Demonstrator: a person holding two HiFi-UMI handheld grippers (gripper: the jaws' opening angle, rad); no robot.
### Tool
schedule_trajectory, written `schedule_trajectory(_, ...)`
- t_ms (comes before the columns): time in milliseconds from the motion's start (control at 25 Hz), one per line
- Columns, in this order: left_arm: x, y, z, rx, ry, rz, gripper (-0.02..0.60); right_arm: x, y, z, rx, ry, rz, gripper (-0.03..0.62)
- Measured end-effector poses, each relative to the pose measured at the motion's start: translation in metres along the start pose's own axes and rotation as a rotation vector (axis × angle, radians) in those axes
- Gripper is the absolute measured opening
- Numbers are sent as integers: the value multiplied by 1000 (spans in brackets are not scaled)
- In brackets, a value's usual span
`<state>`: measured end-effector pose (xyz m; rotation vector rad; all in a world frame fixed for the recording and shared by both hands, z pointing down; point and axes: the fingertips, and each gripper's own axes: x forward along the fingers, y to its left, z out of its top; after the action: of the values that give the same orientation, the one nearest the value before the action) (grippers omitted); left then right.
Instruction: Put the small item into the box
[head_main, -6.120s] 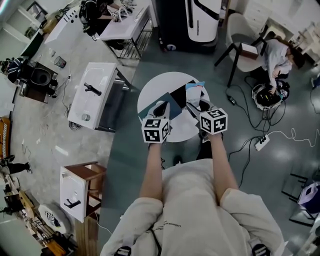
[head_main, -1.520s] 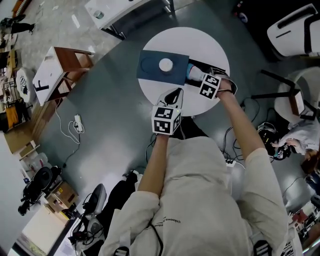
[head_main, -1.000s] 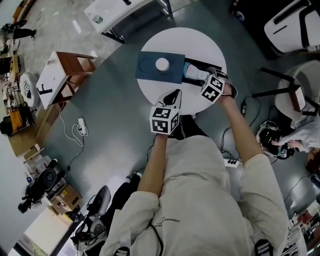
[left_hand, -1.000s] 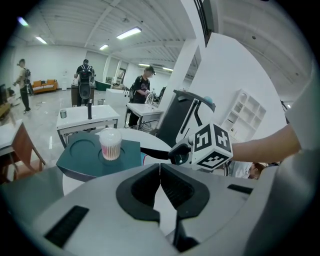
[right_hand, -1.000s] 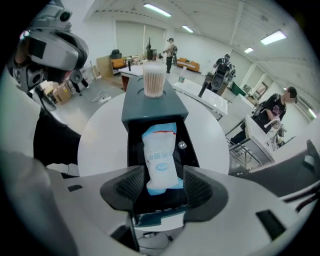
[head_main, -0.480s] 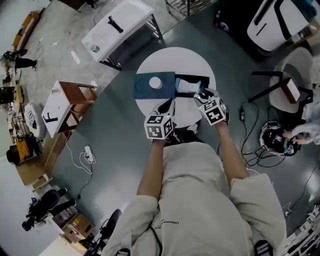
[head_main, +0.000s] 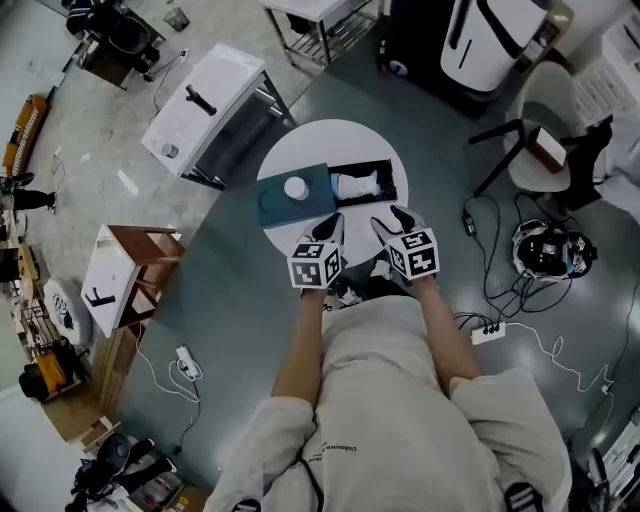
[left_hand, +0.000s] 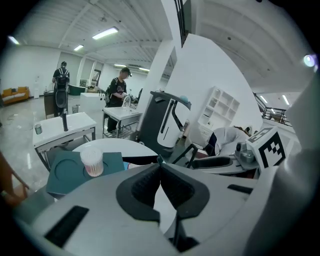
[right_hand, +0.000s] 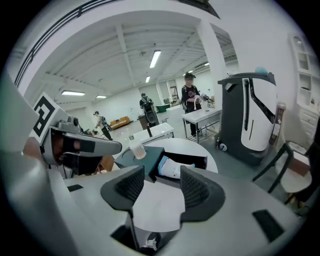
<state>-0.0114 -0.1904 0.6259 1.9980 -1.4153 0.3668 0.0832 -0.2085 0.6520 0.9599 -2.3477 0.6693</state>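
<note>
On the round white table (head_main: 330, 140) an open black box (head_main: 385, 172) holds a white and blue small item (head_main: 357, 184), which also lies in the box (right_hand: 197, 161) in the right gripper view as a white bundle (right_hand: 172, 169). Left of the box lies a teal lid (head_main: 275, 205) with a small white jar (head_main: 295, 187) standing on it. My left gripper (head_main: 334, 222) hovers at the table's near edge, its jaws shut and empty (left_hand: 160, 167). My right gripper (head_main: 390, 220) hangs beside it, open (right_hand: 162, 182), short of the box, nothing between its jaws.
A dark and white machine (head_main: 470, 45) stands behind the table, a chair (head_main: 540, 140) to the right. A white bench (head_main: 205, 105) and a wooden cabinet (head_main: 125, 275) stand at the left. Cables and a power strip (head_main: 490, 333) lie on the floor.
My right gripper has drawn back from the box toward the near table edge, and the white item stays in the box. The left gripper has held its place.
</note>
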Motion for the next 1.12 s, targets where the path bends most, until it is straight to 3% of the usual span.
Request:
schedule_trajectory(280, -25, 1, -23, 53, -9, -64, 21, -24, 30, -16, 76, -132, -71, 236)
schedule_trajectory(640, -45, -6, -23, 106, -33, -99, 21, -39, 65, -32, 98, -151, -41, 235)
schedule_trajectory(760, -48, -12, -22, 116, -35, -112, 21, -41, 78, -37, 112, -159, 6, 232)
schedule_trajectory(1120, -51, -13, -26, 121, -39, -112, 21, -50, 73, -36, 116, -196, -33, 114)
